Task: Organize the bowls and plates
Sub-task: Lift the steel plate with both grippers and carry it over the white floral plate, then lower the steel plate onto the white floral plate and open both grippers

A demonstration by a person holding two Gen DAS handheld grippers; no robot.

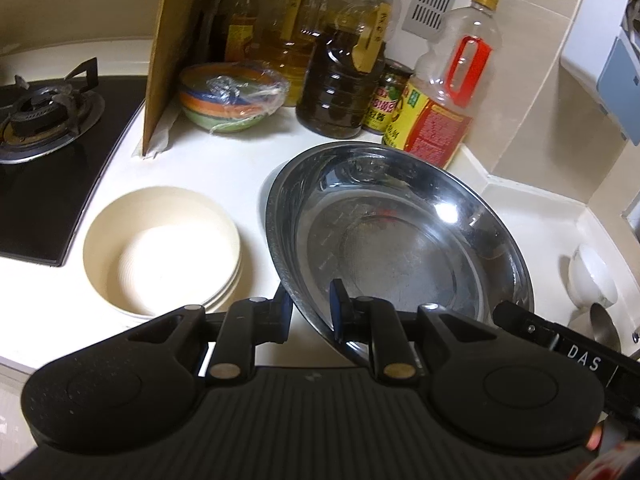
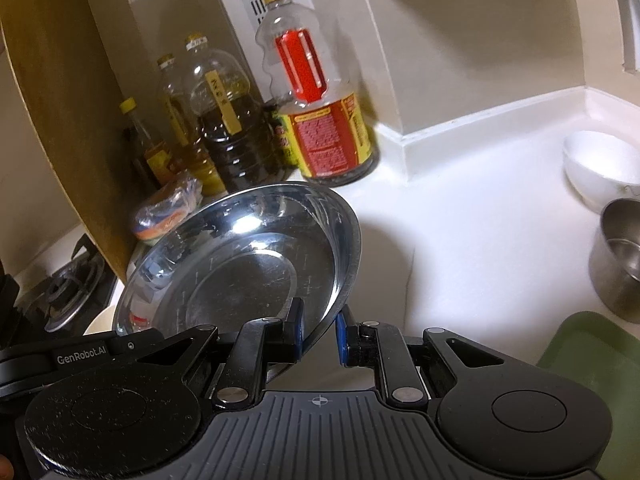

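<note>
A large steel basin [image 1: 400, 236] is held tilted above the white counter [image 1: 224, 160]. My left gripper [image 1: 312, 308] is shut on its near rim, one finger inside and one outside. My right gripper [image 2: 320, 332] is shut on the rim at the basin's [image 2: 248, 264] other side. A stack of cream bowls [image 1: 160, 248] stands on the counter left of the basin. A small white bowl [image 2: 604, 164] and a steel pot [image 2: 620, 260] stand at the right. A stack of coloured bowls in plastic wrap [image 1: 228, 96] sits at the back.
Oil and sauce bottles [image 1: 344, 80] line the back wall, with a red-handled bottle [image 2: 324, 120] at the corner. A wooden board [image 1: 176, 48] leans upright beside a gas hob [image 1: 44, 120] on the left. A green tray [image 2: 596, 360] lies at the front right.
</note>
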